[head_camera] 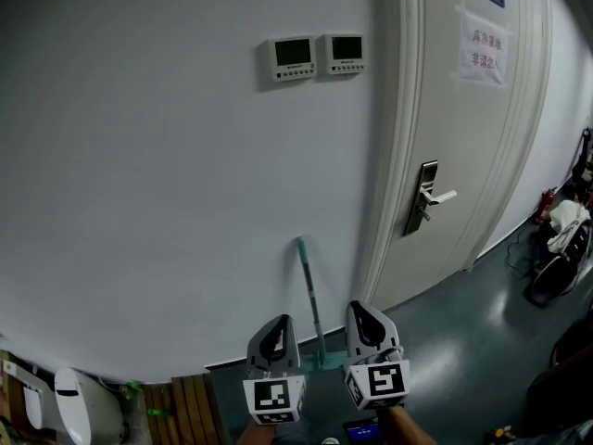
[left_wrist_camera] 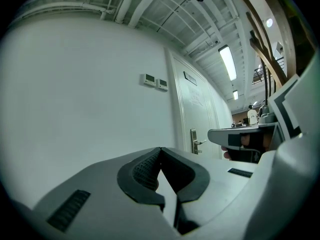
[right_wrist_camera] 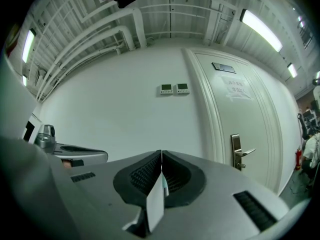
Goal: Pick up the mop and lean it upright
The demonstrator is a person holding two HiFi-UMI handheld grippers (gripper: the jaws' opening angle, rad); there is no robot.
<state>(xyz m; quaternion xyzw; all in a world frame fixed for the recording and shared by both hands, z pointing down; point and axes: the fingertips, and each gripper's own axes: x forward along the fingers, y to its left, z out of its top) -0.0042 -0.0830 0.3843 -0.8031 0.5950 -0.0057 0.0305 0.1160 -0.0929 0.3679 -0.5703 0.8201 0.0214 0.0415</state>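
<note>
Across most of the head view spreads a white wall, with one white door set in it to the right and dark, glossy floor below. The mop stands upright against that wall, just left of the door frame. Its pale teal handle rises from a teal head at the skirting, and neither gripper touches it. Only the head view shows the mop clearly.

Two grippers show at the bottom of the head view, side by side, each with one marker cube. In that view the mop stands between them and beyond their tips. The left gripper is closed, its ribbed pads meeting at the tips with nothing between them. The right gripper is closed the same way and is also empty.

Each gripper view shows what the head view does not: a white ceiling with pipes and long strip lights. Each one also shows the other gripper from the side.

Two small wall panels hang side by side left of the door and appear in all three views. One metal lever handle sits on the door. One paper notice is taped higher up on it, too small to read.
</note>
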